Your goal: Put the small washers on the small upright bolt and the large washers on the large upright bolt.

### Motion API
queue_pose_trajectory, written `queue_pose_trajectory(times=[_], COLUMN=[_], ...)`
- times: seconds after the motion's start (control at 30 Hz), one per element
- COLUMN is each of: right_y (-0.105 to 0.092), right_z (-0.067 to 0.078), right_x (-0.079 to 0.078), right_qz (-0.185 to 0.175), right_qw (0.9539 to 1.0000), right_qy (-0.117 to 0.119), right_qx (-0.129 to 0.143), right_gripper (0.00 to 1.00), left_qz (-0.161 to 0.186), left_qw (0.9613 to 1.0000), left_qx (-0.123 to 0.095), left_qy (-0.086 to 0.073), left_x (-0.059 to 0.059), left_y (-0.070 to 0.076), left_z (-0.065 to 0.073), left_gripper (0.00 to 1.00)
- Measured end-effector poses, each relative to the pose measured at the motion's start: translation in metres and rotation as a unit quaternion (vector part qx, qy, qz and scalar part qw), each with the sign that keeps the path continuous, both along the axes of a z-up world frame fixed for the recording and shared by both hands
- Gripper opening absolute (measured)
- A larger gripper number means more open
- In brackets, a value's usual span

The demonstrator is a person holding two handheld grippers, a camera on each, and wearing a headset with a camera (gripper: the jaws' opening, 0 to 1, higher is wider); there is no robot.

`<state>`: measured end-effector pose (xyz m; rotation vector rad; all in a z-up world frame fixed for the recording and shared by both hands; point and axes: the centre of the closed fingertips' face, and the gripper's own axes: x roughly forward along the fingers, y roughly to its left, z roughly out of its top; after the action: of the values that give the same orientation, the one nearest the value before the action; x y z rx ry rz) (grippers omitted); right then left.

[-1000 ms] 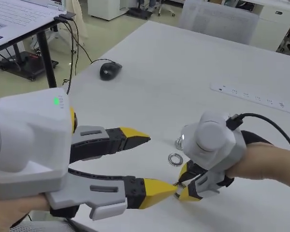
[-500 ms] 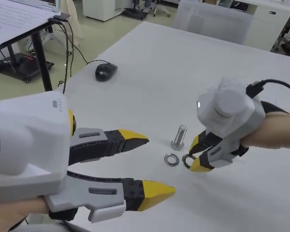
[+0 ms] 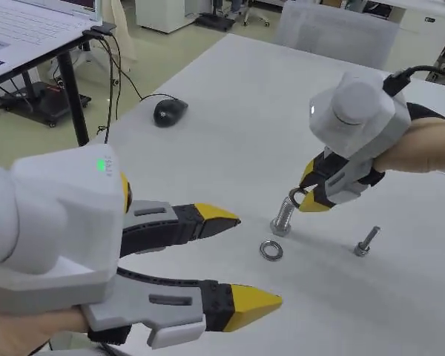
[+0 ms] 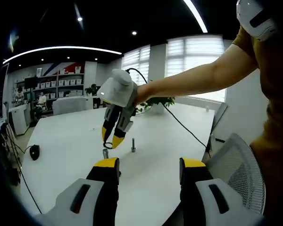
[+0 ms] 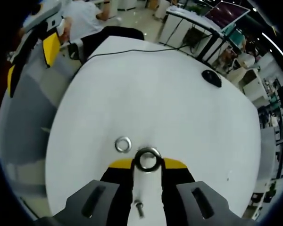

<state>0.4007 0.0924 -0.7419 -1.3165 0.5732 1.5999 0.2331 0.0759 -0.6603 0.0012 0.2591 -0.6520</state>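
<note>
My right gripper point(image 3: 309, 199) is shut on a large steel washer point(image 3: 297, 197) and holds it just above the top of the large upright bolt point(image 3: 283, 219). In the right gripper view the washer point(image 5: 147, 159) sits pinched between the yellow tips. A second washer point(image 3: 271, 251) lies flat on the white table in front of that bolt; it also appears as a ring point(image 5: 123, 144). The small upright bolt point(image 3: 366, 242) stands to the right. My left gripper point(image 3: 241, 259) hovers open near the table's front, empty, and faces both bolts point(image 4: 105, 153).
A black mouse point(image 3: 170, 111) lies on the white table point(image 3: 230, 96) at the far left. A laptop on a black stand point(image 3: 30, 30) is beyond the left edge. A mesh chair point(image 3: 334, 30) stands at the far side.
My right gripper has risen from the table's near side with the washer and moved back over the large bolt. The left gripper has stayed open in place.
</note>
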Motion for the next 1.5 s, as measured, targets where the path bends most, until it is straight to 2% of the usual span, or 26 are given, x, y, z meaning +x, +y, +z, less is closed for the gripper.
queue_pose_trajectory(times=[0.2,0.43,0.7,0.8,1.03,1.17,1.5], right_y=[0.009,0.008,0.007,0.007,0.01,0.01,0.009], right_z=[-0.006,-0.016,-0.029,-0.039,-0.058,-0.064,-0.069], right_x=[0.003,0.004,0.011,0.011,0.018,0.019,0.018], right_qz=[0.008,0.015,0.02,0.015,0.013,0.009,0.024], right_qw=[0.9999,0.9995,0.999,0.999,0.9989,0.9988,0.9988], right_qy=[0.005,0.009,-0.001,0.01,0.015,0.023,0.024], right_qx=[-0.007,-0.028,-0.039,-0.042,-0.041,-0.042,-0.035], right_gripper=[0.21,0.21,0.22,0.22,0.22,0.22,0.24], left_qz=[0.006,0.007,0.008,0.005,0.003,0.003,0.005], left_qw=[1.0,1.0,0.9999,1.0,0.9999,0.9999,0.9998], left_qx=[-0.003,-0.005,-0.006,-0.004,-0.008,-0.005,-0.004], left_qy=[0.001,0.002,0.004,0.007,0.011,0.014,0.017], left_x=[0.002,0.005,0.007,0.007,0.007,0.007,0.007], left_y=[0.004,0.004,0.004,0.002,-0.001,-0.001,-0.001], left_z=[0.0,-0.001,-0.002,-0.003,-0.004,-0.005,-0.009], left_gripper=[0.5,0.5,0.5,0.5,0.5,0.5,0.5])
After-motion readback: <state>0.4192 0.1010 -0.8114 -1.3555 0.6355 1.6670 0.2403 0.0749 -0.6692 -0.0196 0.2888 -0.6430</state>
